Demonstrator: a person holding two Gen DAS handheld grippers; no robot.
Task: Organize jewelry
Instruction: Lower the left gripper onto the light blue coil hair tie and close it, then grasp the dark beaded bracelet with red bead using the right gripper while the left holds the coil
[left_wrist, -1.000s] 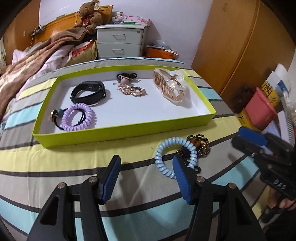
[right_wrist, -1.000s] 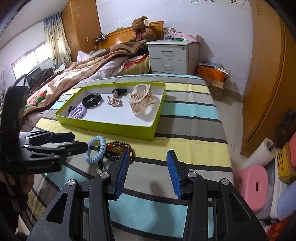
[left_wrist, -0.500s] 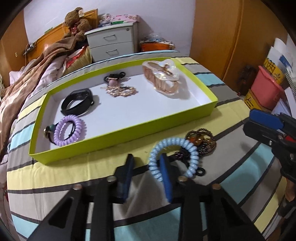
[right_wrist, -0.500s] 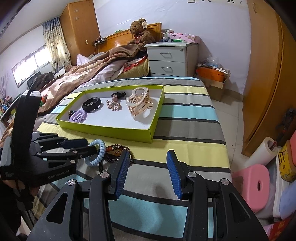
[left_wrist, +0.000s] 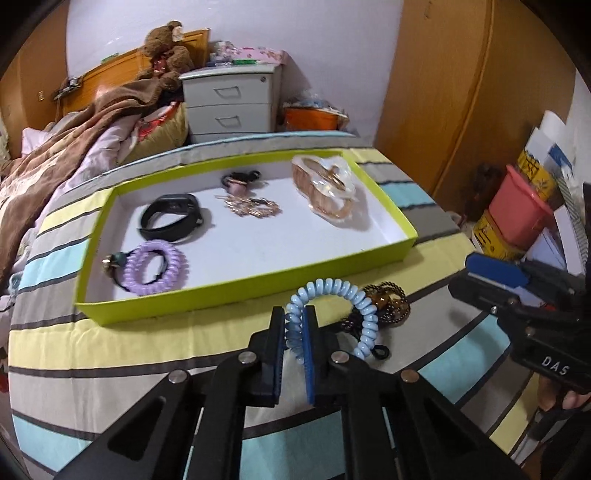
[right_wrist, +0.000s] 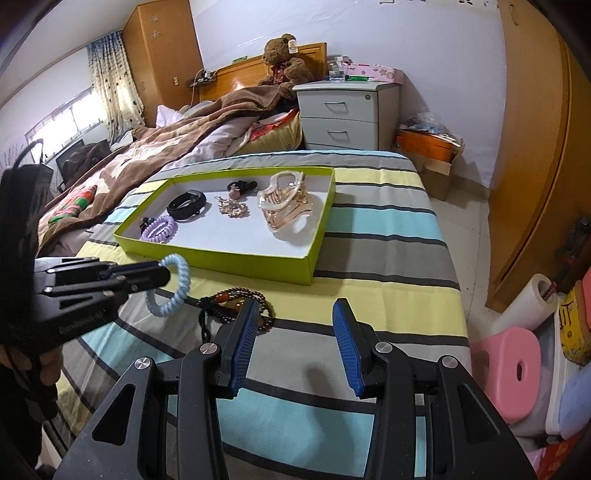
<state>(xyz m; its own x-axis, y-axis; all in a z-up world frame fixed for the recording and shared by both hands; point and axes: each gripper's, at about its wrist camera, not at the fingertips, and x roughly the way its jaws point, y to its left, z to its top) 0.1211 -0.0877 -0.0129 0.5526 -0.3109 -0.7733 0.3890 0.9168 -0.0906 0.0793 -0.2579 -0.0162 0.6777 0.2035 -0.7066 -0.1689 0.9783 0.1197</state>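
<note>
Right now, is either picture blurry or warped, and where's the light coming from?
Left wrist view: sharp on the pale blue coil hair tie; the lime-green cardboard tray bows from fisheye, corners black. Right wrist view: daylight from the curtained window at left, and the striped bedspread curves.

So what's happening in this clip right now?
A person is sorting jewelry on a striped bed into a lime-green tray. The left gripper, whose jaws have just been closing, is shut on a light blue spiral hair tie and holds it off the bedspread. A brown beaded bracelet lies outside the tray. The right gripper hangs open, holding nothing. A purple spiral tie, black band and gold claw clip lie inside.
</note>
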